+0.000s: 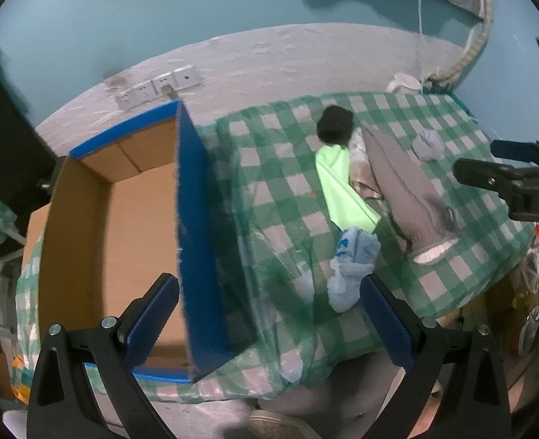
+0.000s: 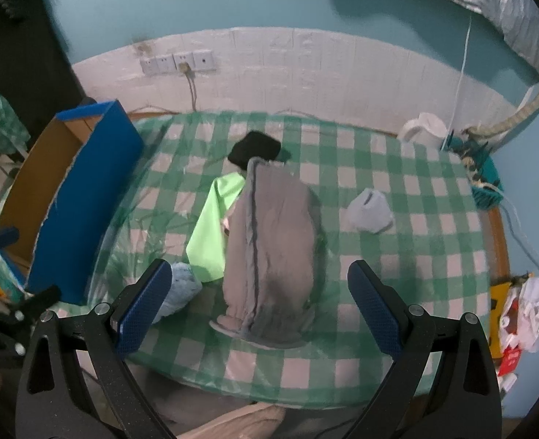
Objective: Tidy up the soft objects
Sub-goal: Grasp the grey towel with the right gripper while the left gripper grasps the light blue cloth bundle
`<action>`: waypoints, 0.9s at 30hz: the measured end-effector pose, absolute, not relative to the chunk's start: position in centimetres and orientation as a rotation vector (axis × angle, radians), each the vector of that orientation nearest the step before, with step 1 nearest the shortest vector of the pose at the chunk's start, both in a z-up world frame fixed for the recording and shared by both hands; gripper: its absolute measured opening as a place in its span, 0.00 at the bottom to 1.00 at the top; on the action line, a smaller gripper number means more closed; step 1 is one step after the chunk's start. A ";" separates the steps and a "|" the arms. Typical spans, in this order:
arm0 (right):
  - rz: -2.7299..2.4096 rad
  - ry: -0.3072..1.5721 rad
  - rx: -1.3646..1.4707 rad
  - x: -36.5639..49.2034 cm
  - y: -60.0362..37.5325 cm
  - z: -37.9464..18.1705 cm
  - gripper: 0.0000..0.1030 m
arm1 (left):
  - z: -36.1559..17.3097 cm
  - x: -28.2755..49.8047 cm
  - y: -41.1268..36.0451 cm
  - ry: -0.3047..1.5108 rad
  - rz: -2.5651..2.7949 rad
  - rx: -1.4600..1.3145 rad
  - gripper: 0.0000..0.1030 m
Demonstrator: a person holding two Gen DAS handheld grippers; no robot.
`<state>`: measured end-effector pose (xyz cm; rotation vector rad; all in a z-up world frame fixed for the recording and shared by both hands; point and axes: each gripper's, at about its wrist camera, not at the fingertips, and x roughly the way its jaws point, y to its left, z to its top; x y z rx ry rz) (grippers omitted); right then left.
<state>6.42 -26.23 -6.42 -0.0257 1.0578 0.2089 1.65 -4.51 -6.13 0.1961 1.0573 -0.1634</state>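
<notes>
Grey trousers point(image 2: 274, 252) lay mid-surface on the checked surface point(image 2: 415, 256), a green cloth point(image 2: 214, 226) touching them, while the left gripper point(image 1: 269, 322) and right gripper point(image 2: 258, 303) hung above with fingers apart.

Left wrist view: above table's near edge, angled down, box point(image 1: 141, 219) close at 9 o'clock. Right wrist view: further right, box point(image 2: 82, 197) at 9 o'clock. Shared: checked tablecloth point(image 1: 280, 197) point(image 2: 415, 256), grey garment point(image 1: 404, 186) point(image 2: 276, 248).
</notes>
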 end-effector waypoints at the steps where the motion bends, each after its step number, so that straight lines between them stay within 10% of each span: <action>1: 0.208 1.069 -0.015 6.6 -26.3 -6.8 0.93 | -6.6 1.8 -5.0 1.062 -0.170 0.210 0.98; 27: 0.132 1.309 -0.160 10.3 -23.4 -17.1 0.93 | -13.7 4.4 -9.0 1.171 -0.237 0.268 0.98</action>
